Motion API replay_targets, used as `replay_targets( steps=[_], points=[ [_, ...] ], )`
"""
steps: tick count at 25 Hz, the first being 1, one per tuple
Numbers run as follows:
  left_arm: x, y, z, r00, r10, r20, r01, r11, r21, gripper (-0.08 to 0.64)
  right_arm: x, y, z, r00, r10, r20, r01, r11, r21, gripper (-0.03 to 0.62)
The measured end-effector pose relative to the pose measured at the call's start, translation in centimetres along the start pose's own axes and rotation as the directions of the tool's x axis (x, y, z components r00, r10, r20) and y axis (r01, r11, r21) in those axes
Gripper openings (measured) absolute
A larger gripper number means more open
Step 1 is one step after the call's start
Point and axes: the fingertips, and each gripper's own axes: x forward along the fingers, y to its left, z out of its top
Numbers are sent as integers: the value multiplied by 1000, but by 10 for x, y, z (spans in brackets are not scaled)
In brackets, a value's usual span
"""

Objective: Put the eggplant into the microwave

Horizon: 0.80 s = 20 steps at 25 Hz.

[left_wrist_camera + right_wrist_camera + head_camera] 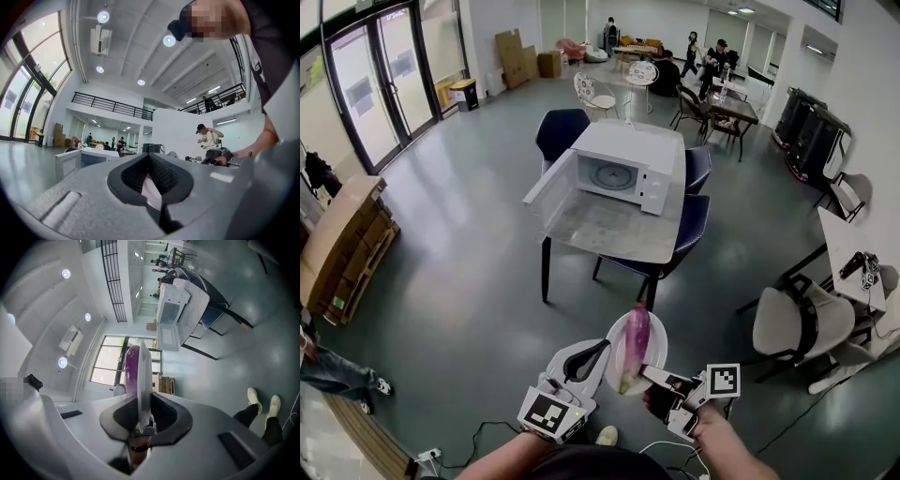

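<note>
The eggplant (636,345) lies lengthwise on a white plate (655,349), and I have that plate in the air between both tools, over the floor and well short of the microwave (628,169). The left tool (602,352) is pinched down on the plate's left rim, its jaws almost together with only the thin edge between them. The right tool (649,375) is likewise nipped onto the near right rim, seen edge-on between its pads. Ahead, the microwave stands on the counter (609,230) with its door (551,190) swung wide to the left and the cavity bare.

I judge this to be the carry step — nothing is placed yet. Next I must bring the plate forward, keeping both tools level so the eggplant doesn't roll, then line up with the opening, clear of the door.
</note>
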Motion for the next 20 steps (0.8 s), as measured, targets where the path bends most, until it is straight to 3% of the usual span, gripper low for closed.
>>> replay_targets(
  steps=[9,20],
  points=[
    [49,77,-3,1000,-18,4,18,1000,-12,5,63,-8,61,1000,-14,18,14,1000,11,51],
    [118,200,6,996,-89,29,89,996,-7,5,152,-7,162,991,-26,134,27,1000,-1,51]
  ],
)
